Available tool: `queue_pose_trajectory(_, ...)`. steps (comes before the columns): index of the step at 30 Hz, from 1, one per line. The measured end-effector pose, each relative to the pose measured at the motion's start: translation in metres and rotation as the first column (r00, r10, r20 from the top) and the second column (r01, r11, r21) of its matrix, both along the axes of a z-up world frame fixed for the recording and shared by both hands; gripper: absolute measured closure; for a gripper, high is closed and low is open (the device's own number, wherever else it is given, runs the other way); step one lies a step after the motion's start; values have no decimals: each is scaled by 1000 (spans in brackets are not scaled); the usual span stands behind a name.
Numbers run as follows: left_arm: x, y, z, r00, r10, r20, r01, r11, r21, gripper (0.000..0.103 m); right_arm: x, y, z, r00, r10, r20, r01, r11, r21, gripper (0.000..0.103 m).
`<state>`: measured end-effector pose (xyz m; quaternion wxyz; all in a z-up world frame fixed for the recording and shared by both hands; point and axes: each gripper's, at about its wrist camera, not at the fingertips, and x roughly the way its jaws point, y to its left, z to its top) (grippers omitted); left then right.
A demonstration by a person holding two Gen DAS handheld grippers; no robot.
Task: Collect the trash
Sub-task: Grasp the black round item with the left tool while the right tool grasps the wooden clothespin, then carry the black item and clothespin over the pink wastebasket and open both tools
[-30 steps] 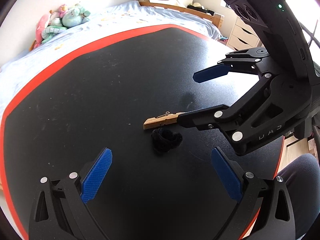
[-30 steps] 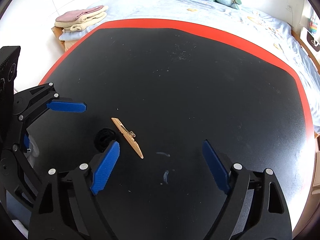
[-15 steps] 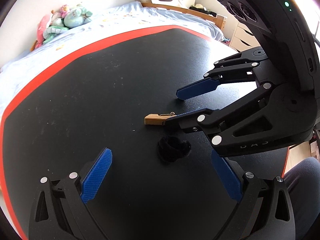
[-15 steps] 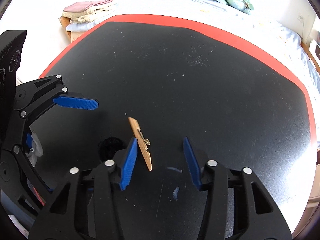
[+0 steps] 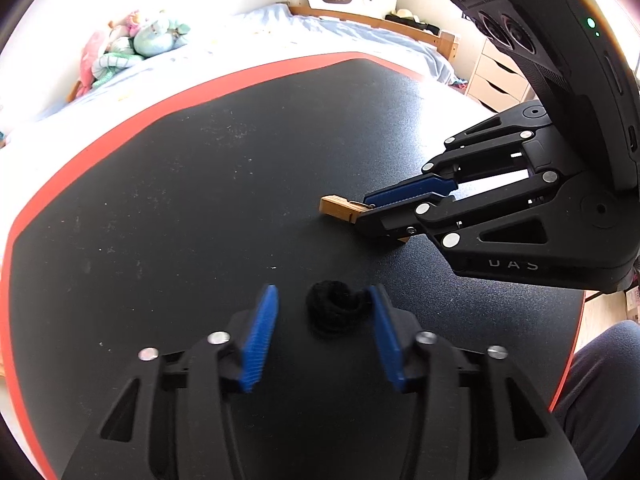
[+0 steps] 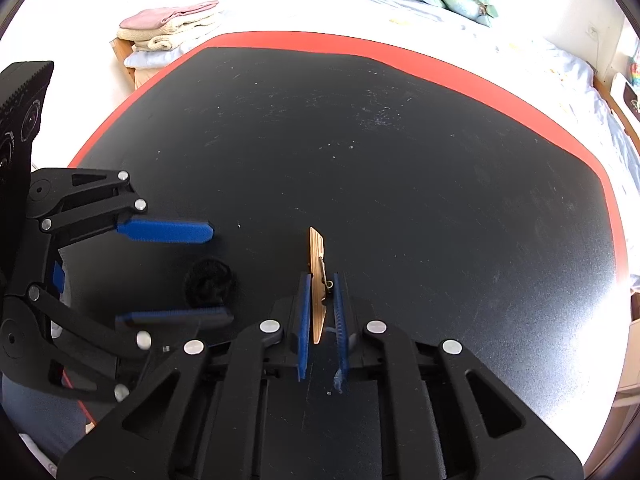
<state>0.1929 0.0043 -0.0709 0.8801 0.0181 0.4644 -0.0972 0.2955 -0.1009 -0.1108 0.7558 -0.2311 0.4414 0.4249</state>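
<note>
The right gripper has its fingers closed on the wooden clothespin, which rests on the black tabletop. The left gripper fingers are closing around the black fluff, perhaps already touching one side, to lift both together.

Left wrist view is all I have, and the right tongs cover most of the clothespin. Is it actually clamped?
Observer: Yes. The right wrist view shows the right tongs shut on the wooden clothespin, which stands on edge between the pads.
Operator: Where along it?
Observer: From the metal spring back. The spring sits between the pads and the other half sticks out ahead.
Operator: Anything beyond the table that I can't see?
Observer: A stack of folded towels past the far left edge of the table.
</note>
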Motion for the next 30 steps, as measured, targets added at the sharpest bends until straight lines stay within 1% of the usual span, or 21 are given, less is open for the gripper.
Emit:
queue_pose_trajectory(1, 0, 2, 0, 1000, 2, -3, -2, 1000, 2, 78, 1, -1, 0, 1000, -7, -4, 7, 1000, 4, 92)
queue_pose_trajectory(7, 1, 7, 1, 999, 23, -23, -24, 1000, -18, 80, 1, -11, 2, 999, -45, -17, 46, 999, 28, 92)
queue_pose_trajectory(10, -6, 5, 6, 999, 28, -27, -28, 999, -24, 80, -5, -20, 11, 997, -71, -18, 71, 996, 51, 92)
queue_pose_trajectory(14, -19, 1, 21, 1000, 26, -17, -27, 999, -29, 80, -19, -34, 26, 995, -99, -14, 99, 992, 84, 92)
queue_pose_trajectory(18, -37, -7, 37, 1000, 22, -1, -22, 999, -31, 80, -43, -52, 46, 992, -126, -10, 126, 985, 118, 92)
queue_pose_trajectory(24, -76, -20, 61, 1000, 6, 27, -5, 999, -41, 80, -93, -83, 76, 989, -147, 10, 144, 976, 166, 92)
queue_pose_trajectory(30, -121, -29, 79, 998, -10, 59, 13, 999, -49, 80, -146, -115, 89, 986, -164, 24, 157, 970, 186, 92)
